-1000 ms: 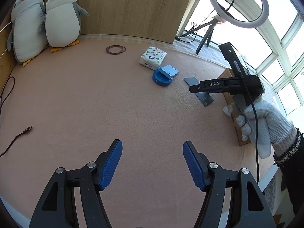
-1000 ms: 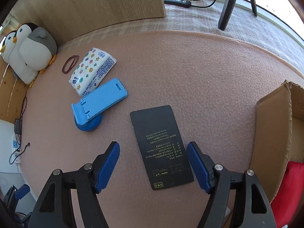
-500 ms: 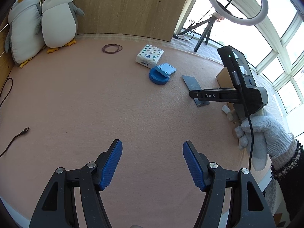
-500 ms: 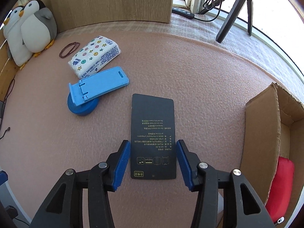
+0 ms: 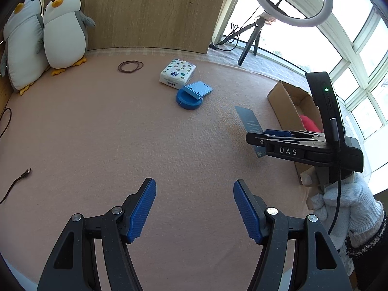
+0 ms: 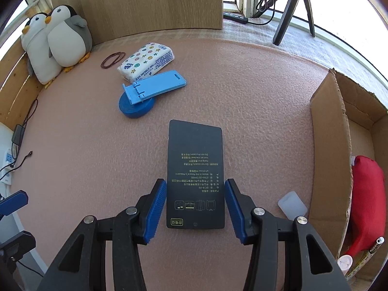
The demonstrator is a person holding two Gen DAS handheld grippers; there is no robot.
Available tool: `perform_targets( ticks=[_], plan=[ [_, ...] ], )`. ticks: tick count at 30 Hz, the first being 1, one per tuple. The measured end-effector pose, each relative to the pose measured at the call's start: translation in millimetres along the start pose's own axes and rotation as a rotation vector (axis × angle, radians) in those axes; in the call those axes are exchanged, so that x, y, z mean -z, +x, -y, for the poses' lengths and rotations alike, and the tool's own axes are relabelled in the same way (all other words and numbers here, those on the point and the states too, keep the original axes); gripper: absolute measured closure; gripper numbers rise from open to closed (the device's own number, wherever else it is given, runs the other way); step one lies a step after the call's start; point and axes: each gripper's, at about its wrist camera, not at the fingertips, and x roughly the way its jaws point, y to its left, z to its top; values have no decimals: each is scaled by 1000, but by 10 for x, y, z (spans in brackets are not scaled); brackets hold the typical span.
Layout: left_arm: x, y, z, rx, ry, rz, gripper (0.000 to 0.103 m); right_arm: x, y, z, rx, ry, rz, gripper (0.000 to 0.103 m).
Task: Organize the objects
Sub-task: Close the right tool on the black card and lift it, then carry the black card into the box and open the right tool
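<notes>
A flat black packet [image 6: 195, 169] with yellow print lies on the pink mat. My right gripper [image 6: 195, 208] straddles its near end, blue pads close beside both long edges, a thin gap showing on each side. In the left wrist view the right gripper [image 5: 257, 138] sits over the same packet [image 5: 248, 118]. My left gripper [image 5: 194, 208] is open and empty over bare mat. A blue phone stand [image 6: 145, 94], a patterned tissue pack [image 6: 145, 61] and rubber bands [image 6: 112, 59] lie further back.
A cardboard box [image 6: 332, 150] at the right holds a red pouch [image 6: 366, 201]. A small clear plastic piece [image 6: 292, 205] lies beside it. Two penguin plushies [image 6: 58, 41] lean on the wooden back wall. A ring light tripod [image 5: 249, 41] stands behind.
My right gripper moved forward over the black packet and its jaws narrowed around the packet's near end. The left gripper drifted slightly and stayed open.
</notes>
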Motion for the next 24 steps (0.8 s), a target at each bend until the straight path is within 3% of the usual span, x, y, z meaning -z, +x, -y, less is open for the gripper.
perform_targets(
  ticks=[11,24],
  plan=[
    [-7,49,399,25,57,5,33,320,-864,482,42,83,161,58],
    [-42,141,654,35,92,1,33,713,-1127,1282,149,219,171,58]
  ],
)
